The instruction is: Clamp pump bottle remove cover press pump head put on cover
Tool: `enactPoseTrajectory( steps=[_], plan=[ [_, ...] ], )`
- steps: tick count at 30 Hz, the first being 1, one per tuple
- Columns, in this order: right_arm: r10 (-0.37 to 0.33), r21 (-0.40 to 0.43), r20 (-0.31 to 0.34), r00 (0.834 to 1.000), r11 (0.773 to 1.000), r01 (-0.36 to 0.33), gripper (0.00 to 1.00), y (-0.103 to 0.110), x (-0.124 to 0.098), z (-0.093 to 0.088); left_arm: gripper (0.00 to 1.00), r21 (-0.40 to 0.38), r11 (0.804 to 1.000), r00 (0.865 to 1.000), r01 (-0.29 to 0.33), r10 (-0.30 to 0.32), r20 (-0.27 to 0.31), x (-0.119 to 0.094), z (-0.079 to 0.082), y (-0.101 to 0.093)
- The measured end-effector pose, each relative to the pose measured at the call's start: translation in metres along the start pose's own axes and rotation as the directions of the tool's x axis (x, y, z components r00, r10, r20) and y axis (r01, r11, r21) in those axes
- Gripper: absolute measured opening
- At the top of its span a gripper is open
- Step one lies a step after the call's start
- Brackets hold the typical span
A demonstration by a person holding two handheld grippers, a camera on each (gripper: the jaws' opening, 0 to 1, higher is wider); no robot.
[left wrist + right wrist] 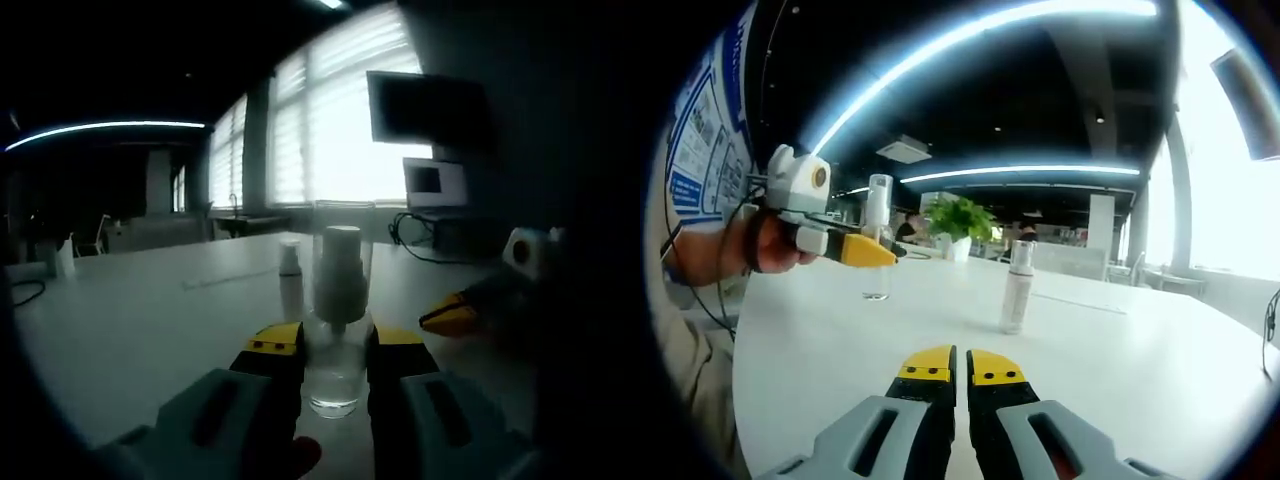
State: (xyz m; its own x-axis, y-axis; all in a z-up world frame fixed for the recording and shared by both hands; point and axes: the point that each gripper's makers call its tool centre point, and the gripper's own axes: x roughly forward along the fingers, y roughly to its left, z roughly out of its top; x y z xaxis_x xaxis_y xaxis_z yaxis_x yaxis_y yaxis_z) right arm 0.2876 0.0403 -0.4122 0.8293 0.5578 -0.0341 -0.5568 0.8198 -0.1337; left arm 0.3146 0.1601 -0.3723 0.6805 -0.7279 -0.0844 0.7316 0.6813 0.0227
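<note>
In the left gripper view, the left gripper [335,350] is clamped on the lower body of the pump bottle [337,375], a small clear bottle standing on the white bench [140,320]. Its transparent cover [343,235] still sits over the white pump head. It looks light, smooth and likely slippery, so the cover is best taken near its top and pulled straight off.

In the right gripper view, the right gripper [960,368] hovers low over the bench, jaws closed and empty. A second spray bottle [1017,288] stands apart nearby.
</note>
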Motion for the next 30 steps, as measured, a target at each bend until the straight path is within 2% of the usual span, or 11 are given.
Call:
enactPoseTrajectory(
  steps=[9, 14, 17, 30],
  plan=[
    [0.002, 0.003, -0.002, 1.0, 1.0, -0.002, 0.0, 0.0, 0.0, -0.001, 0.16, -0.017, 0.999, 0.999, 0.03, -0.03, 0.016, -0.01, -0.006, -0.008],
    [-0.002, 0.004, -0.001, 1.0, 1.0, 0.002, 0.0, 0.0, 0.0, 0.0, 0.16, 0.005, 0.998, 0.997, 0.065, -0.065, 0.032, -0.016, -0.008, -0.014],
    [-0.001, 0.005, 0.0, 1.0, 1.0, 0.001, 0.0, -0.001, 0.0, 0.0, 0.16, -0.025, 0.996, 0.995, 0.09, -0.089, 0.047, -0.018, -0.006, -0.018],
    [-0.003, 0.005, -0.003, 1.0, 1.0, 0.003, 0.0, -0.001, 0.0, -0.001, 0.16, 0.011, 0.988, 0.988, 0.153, -0.153, -0.015, -0.021, -0.023, -0.042]
  ],
)
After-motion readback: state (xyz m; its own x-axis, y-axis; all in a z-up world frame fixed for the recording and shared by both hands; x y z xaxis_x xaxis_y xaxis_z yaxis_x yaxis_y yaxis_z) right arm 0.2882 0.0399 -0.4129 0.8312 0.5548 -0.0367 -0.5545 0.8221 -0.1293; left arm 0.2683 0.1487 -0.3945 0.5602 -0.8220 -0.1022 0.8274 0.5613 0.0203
